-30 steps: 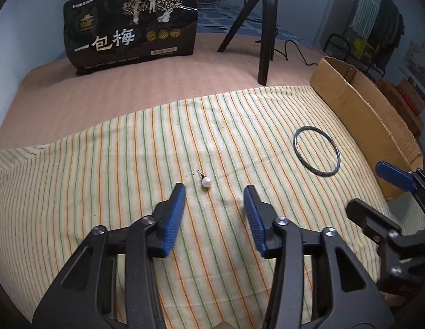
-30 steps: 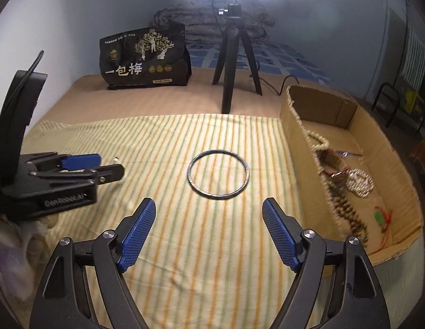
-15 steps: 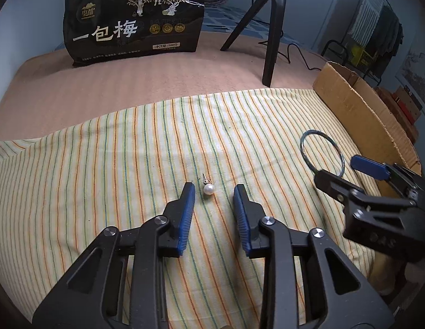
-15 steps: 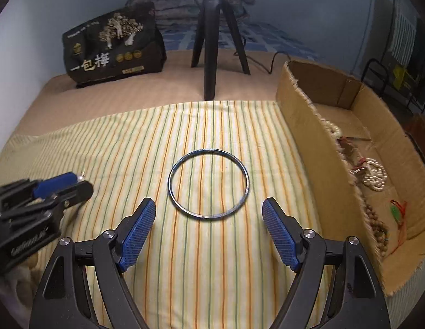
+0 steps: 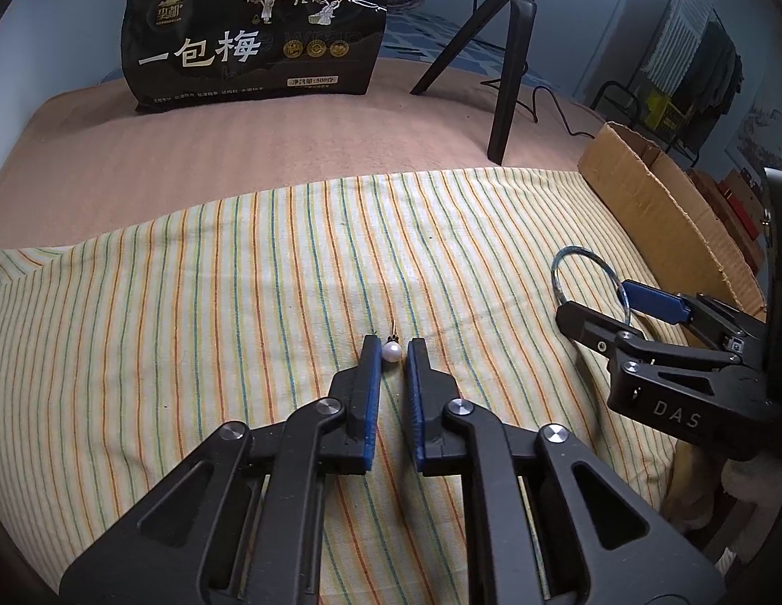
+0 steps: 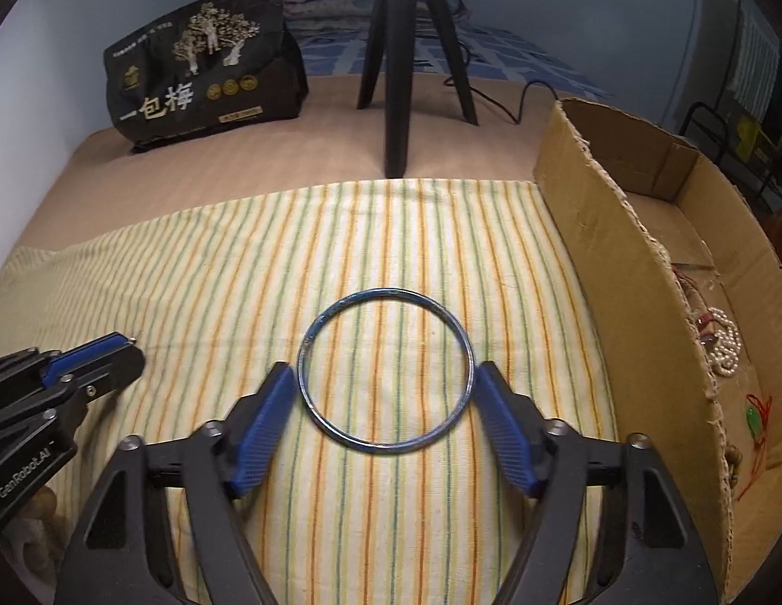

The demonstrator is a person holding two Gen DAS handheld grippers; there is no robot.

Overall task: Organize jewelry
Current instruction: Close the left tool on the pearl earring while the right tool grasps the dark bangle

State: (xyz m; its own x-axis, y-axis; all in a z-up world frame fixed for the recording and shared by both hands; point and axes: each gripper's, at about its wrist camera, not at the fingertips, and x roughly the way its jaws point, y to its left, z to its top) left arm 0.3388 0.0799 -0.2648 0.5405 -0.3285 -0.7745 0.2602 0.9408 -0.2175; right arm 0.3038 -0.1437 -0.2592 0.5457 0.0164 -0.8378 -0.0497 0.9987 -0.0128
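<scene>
Our left claw pinches the pearl earring; our right claw is closing around the bangle. We should lift gently.

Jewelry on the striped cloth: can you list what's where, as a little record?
Left tool: shut on pearl earring
Right tool: jaws closing around blue bangle, which lies flat on striped cloth
Cardboard box: right of cloth, holds pearl strand and more jewelry
Background: black snack bag, tripod
</scene>
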